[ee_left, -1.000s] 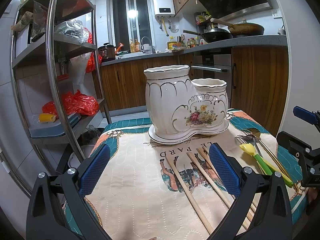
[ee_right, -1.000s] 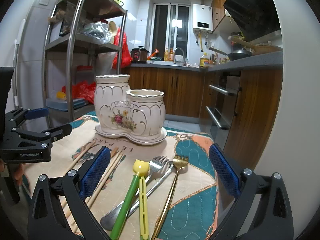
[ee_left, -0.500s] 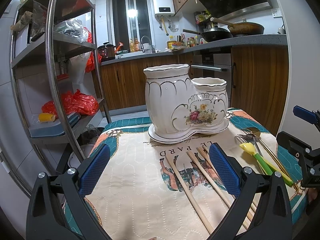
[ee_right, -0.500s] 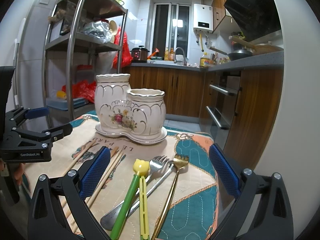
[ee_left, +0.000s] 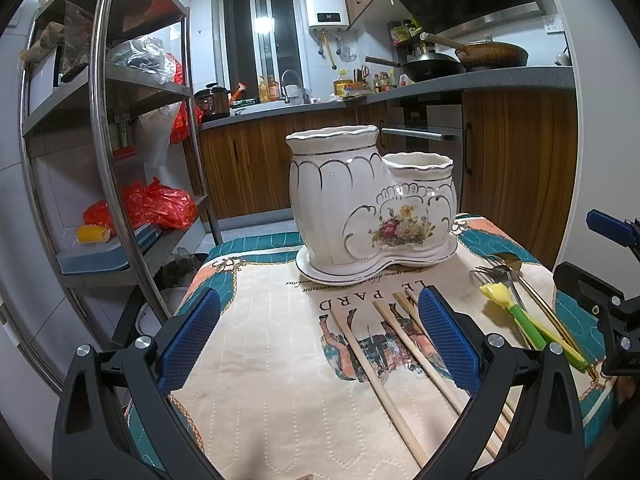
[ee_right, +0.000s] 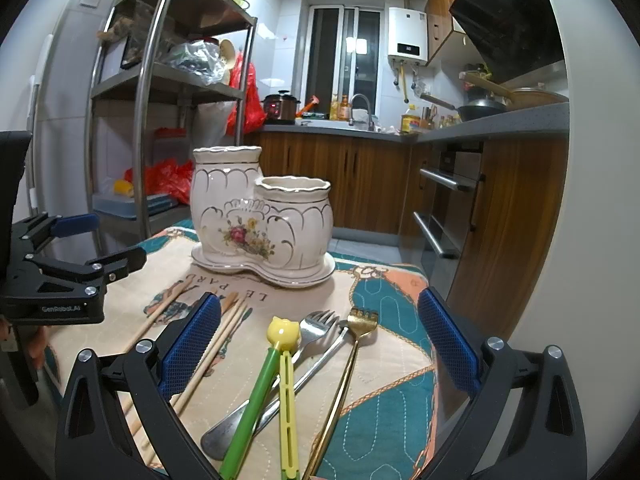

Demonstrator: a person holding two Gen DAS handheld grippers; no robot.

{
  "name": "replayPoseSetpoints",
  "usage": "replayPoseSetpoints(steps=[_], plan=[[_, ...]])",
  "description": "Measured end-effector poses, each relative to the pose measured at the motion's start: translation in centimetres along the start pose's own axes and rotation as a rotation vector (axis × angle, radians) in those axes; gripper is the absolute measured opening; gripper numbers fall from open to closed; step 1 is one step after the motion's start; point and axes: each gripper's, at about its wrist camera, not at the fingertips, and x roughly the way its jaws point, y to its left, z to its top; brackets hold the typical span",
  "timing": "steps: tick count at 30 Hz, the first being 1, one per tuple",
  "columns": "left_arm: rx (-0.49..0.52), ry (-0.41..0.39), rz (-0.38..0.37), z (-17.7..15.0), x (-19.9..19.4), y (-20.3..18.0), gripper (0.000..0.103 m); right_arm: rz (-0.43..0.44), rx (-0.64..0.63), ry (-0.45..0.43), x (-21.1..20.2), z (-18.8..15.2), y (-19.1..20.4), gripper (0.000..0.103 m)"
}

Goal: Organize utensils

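Observation:
A white ceramic two-cup utensil holder [ee_left: 368,204] with a flower print stands on its saucer at the far side of the cloth-covered table; it also shows in the right wrist view [ee_right: 260,224]. Several wooden chopsticks [ee_left: 376,372] lie below my open, empty left gripper [ee_left: 318,340]. A yellow-headed green utensil [ee_right: 256,392], a steel fork [ee_right: 316,332] and a gold fork [ee_right: 352,356] lie below my open, empty right gripper [ee_right: 318,340]. The chopsticks also show at the left in the right wrist view [ee_right: 208,344]. The right gripper shows at the right edge of the left wrist view [ee_left: 608,280].
A metal shelf rack [ee_left: 112,168] with bags stands left of the table. Wooden kitchen cabinets and an oven [ee_right: 452,208] stand behind and to the right. The table's right edge [ee_right: 432,320] drops off near the forks.

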Motion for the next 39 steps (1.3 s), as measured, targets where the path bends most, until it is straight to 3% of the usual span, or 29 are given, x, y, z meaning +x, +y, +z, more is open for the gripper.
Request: replayPoseSetpoints(steps=[11,16,21,26,27,29,36,38,39], plan=[[-0.007,0.021,-0.011,0.0,0.2,0.5,0.098,0.010,0.054,0.039,1.1,-0.6,-0.8,0.098],[-0.012,0.042,-0.021,0.1,0.4,0.9,0.098,-0.058,0.041,0.118,2.1,-0.8,-2.4,0.098],[0.021,0.136,-0.037,-0.5,1.5,1.0,0.098,-0.038,0.084,0.247,3.5,-1.2,-4.1,0.098],[0.035,0.272,-0.047,-1.6,3.0,0.8,0.096,-0.036,0.086,0.299,3.5,-1.4,-4.7,0.097],[0.023,0.297,-0.072,-1.9,3.3,0.8,0.093,-0.032,0.088,0.311,3.4,-1.5,-4.8,0.096],[0.011,0.343,-0.117,-2.2,3.9,0.6,0.076,-0.028,0.089,0.335,3.7,-1.5,-4.8,0.095],[0.047,0.400,-0.176,-2.6,4.7,-0.3,0.048,0.012,0.096,0.457,6.0,-1.8,-4.6,0.060],[0.050,0.415,-0.192,-2.4,5.0,-0.2,0.031,0.018,0.090,0.489,6.7,-1.8,-4.6,0.051],[0.049,0.423,-0.204,-2.2,5.2,-0.2,0.028,0.021,0.089,0.502,7.1,-1.8,-4.6,0.045]])
